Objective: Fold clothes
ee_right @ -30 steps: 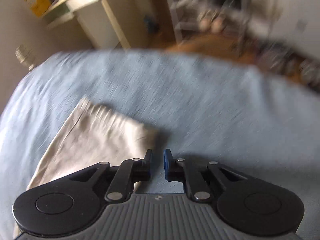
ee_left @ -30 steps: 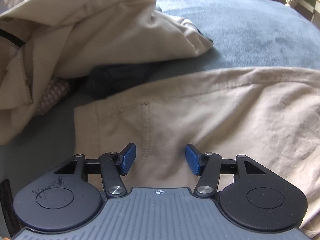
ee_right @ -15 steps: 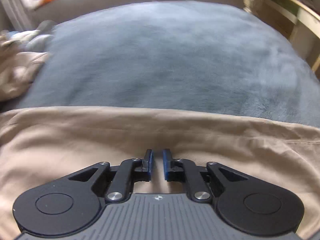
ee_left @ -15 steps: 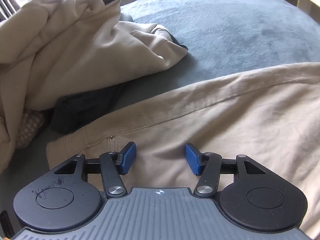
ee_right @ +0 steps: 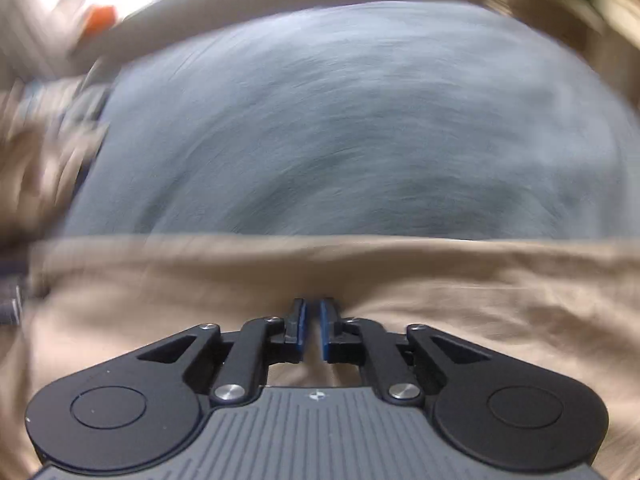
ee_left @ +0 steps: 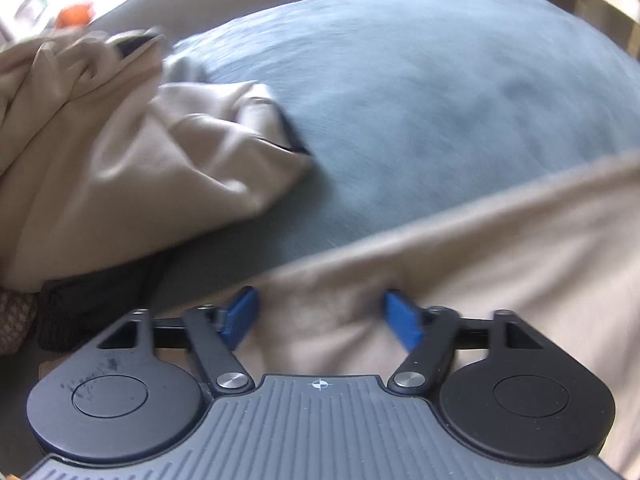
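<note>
Left wrist view: left gripper point(ee_left: 320, 320) at 6 o'clock, blue pads spread wide, nothing between them but the tan cloth lying underneath. Tan garment point(ee_left: 480, 280) spreads flat from 6 toward 3 o'clock over the blue-grey bed cover point(ee_left: 420, 100); its far edge runs diagonally from about 7 up to 3 o'clock. Left finger pad point(ee_left: 240, 316) sits right at the garment's edge, right pad over the fabric. Cannot tell if the pads touch the cloth. Crumpled beige pile of clothes point(ee_left: 120, 160) at 9 to 10 o'clock, heaped, apart from the flat garment with a strip of bed cover between. Dark garment point(ee_left: 88, 304) tucked under the pile at 8 o'clock, patterned fabric point(ee_left: 14, 320) at the far left edge beside it. Orange object point(ee_left: 74, 16) at 11 o'clock, blurred, past the bed.

Right wrist view: heavy motion blur. Right gripper point(ee_right: 312, 320) at 6 o'clock, pads drawn nearly together with only a thin slit left. Tan garment point(ee_right: 480, 300) fills the lower half from 9 to 3 o'clock, far edge roughly horizontal across the middle. Fabric puckers toward the fingertips, wrinkles fanning out to 3 o'clock, but whether cloth is actually pinched in the slit — cannot tell. Bed cover point(ee_right: 340, 120) takes up the upper half. Smeared beige clothes point(ee_right: 36, 160) at 9 o'clock, orange blur point(ee_right: 100, 16) at 11 o'clock.
</note>
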Demonstrator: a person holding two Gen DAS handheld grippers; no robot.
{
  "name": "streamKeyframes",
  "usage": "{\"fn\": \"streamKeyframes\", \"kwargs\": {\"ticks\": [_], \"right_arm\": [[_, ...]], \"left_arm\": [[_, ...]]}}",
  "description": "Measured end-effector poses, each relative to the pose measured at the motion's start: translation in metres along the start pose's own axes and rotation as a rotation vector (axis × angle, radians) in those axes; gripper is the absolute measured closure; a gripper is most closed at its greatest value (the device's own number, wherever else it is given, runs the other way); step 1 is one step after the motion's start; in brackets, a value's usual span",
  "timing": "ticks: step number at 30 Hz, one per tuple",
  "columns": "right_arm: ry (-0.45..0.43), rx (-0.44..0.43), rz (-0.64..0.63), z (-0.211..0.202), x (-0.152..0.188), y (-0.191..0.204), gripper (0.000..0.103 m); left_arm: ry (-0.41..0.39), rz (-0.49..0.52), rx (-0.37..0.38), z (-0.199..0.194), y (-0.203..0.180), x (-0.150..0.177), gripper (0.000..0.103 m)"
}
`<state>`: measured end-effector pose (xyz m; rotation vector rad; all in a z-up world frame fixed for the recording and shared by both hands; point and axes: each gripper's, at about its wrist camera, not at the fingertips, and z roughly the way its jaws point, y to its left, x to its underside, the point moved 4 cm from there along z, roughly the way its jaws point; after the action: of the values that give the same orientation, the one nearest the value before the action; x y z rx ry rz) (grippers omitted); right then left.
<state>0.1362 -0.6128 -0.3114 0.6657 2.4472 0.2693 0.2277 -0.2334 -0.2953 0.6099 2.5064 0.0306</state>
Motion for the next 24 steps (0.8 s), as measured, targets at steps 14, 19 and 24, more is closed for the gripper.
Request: {"fn": "streamKeyframes", "kwargs": {"ticks": [14, 19, 24], "right_arm": [[0.051, -0.341, -0.716, -0.043, 0.136, 0.186, 0.1], [0.046, -0.259, -0.721, -0.045, 0.129, 0.123, 0.102], [0.012, -0.1, -0.558, -0.061, 0.089, 0.042, 0.103]], "left_arm": [[0.15, -0.228, 0.028, -0.058, 0.083, 0.052, 0.03], [0.209, -0.226, -0.014, -0.066, 0.105, 0.093, 0.03], [0.203, -0.298, -0.029, -0.069, 0.138, 0.116, 0.029]]}}
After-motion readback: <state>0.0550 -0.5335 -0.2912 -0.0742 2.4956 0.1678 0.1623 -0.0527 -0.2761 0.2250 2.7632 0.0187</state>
